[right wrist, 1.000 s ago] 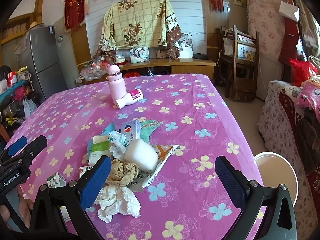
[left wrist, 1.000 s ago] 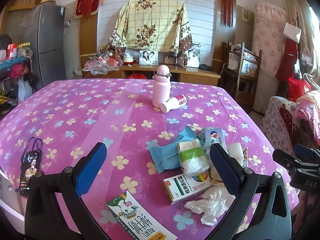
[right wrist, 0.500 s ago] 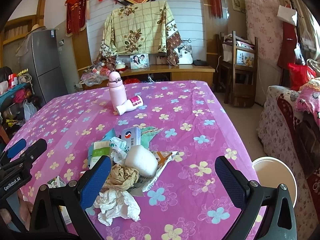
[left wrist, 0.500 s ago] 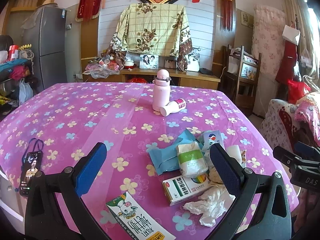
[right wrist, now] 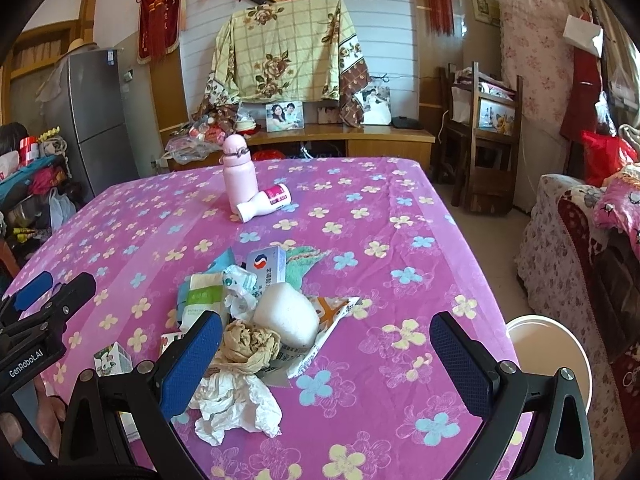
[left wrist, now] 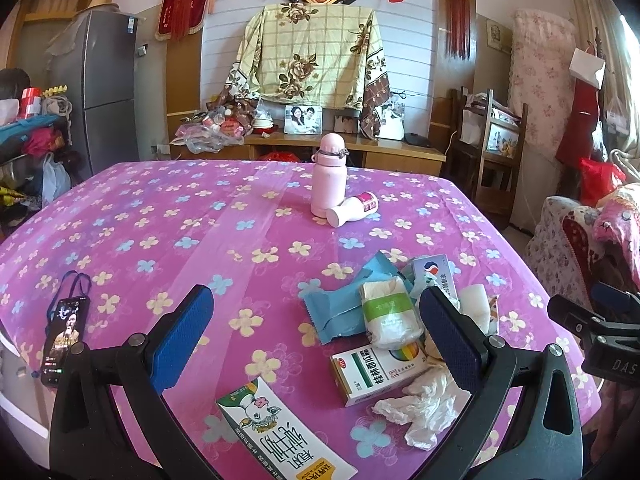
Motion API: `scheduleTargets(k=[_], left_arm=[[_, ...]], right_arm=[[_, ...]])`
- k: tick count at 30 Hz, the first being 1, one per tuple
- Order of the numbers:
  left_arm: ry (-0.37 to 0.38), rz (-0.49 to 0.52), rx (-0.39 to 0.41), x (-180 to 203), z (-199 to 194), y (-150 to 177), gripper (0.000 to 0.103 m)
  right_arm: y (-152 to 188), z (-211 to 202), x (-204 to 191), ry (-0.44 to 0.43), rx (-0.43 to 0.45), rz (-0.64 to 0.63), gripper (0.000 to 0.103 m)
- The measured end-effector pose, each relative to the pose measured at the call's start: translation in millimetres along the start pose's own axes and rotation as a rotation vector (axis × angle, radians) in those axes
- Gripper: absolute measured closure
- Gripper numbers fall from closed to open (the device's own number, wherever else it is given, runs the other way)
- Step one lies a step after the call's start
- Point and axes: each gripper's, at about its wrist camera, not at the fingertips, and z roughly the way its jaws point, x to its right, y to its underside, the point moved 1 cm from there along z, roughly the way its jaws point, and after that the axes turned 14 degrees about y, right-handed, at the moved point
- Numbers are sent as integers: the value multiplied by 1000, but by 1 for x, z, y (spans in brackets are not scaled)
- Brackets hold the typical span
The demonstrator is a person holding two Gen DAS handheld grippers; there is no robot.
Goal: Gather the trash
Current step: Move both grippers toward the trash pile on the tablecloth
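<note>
A pile of trash lies near the table's front right: a blue wrapper (left wrist: 340, 312), a tissue pack (left wrist: 388, 312), a medicine box (left wrist: 376, 368), crumpled white tissue (left wrist: 420, 404) and a flat milk carton (left wrist: 280, 432). In the right wrist view the pile shows brown crumpled paper (right wrist: 248, 344), a white foam lump (right wrist: 286, 318) and white tissue (right wrist: 236, 404). My left gripper (left wrist: 316, 336) is open and empty above the table's front, left of the pile. My right gripper (right wrist: 324, 364) is open and empty, just in front of the pile.
A pink flask (left wrist: 329, 176) and a tipped white bottle (left wrist: 352, 214) sit mid-table. A phone (left wrist: 64, 340) lies at the left edge. A white bin (right wrist: 548, 356) stands on the floor right of the table. A sofa (right wrist: 580, 240) is further right.
Both grippers have tilted or risen slightly, so the table and pile sit a little lower in both views. Nothing was taken hold of; the trash has not moved.
</note>
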Motion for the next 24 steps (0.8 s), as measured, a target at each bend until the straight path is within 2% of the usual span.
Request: scheduleTargets(k=[10,12,15,16,18,22,24], left_arm=[[-8,-17,-47,-6,5,6,1],[-5,-18,-64,-8,5,8,1],[9,-15,-101,-12,6,12,1],[20,-12,-116,-12,6,15,1],[40,-5,-143,-11,8,18,1],[116,18,-211,-1,17,28,1],[152,40,-241,9,22,33,1]], right_arm=[[7,8,-11,-2,-54,-80,0],[10,12,-10,-11,-84,-87,0],[18,26,-7,-13,-174,-114,0],[23,34,-6,-1,-226,-134,0],[32,43,-4,-2,-269,-152,0],[48,53,9,-33,-290,-116,2],[49,58,13,-59,-301,-86,8]])
